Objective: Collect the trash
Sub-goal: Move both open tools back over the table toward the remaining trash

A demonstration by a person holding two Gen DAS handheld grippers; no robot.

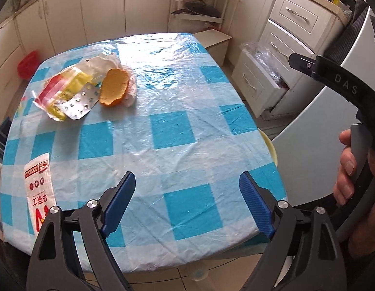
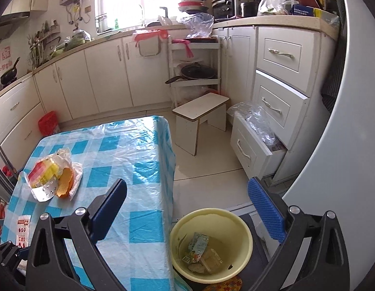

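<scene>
Nearest to us, our left gripper (image 1: 187, 201) stands with its jaws wide apart and nothing between them, hanging over the near edge of the table (image 1: 168, 131). Our right gripper (image 2: 187, 208) is likewise spread wide and empty, one finger over the tablecloth and the other out past the table's side, above the floor.

Beyond the left gripper, the checked table takes up most of the view. Below and just ahead of the right gripper, on the floor beside the table, sits the yellow bin (image 2: 211, 242). It already holds a few wrappers and scraps, so we judge part of the collecting done.

What is left lies on the table. Well ahead of the left gripper and off to its left is a heap of rubbish: a red and yellow wrapper (image 1: 59, 89), a crumpled tissue (image 1: 107, 63) behind it, a piece of orange peel (image 1: 114, 87) and an emptied foil pill strip (image 1: 80, 104) lying against the wrapper. Close to the left gripper, at the table's left edge, a red and white packet (image 1: 38, 189) lies flat.

By our reckoning the job is partway through, with the heap and the packet still to be carried to the bin.
</scene>
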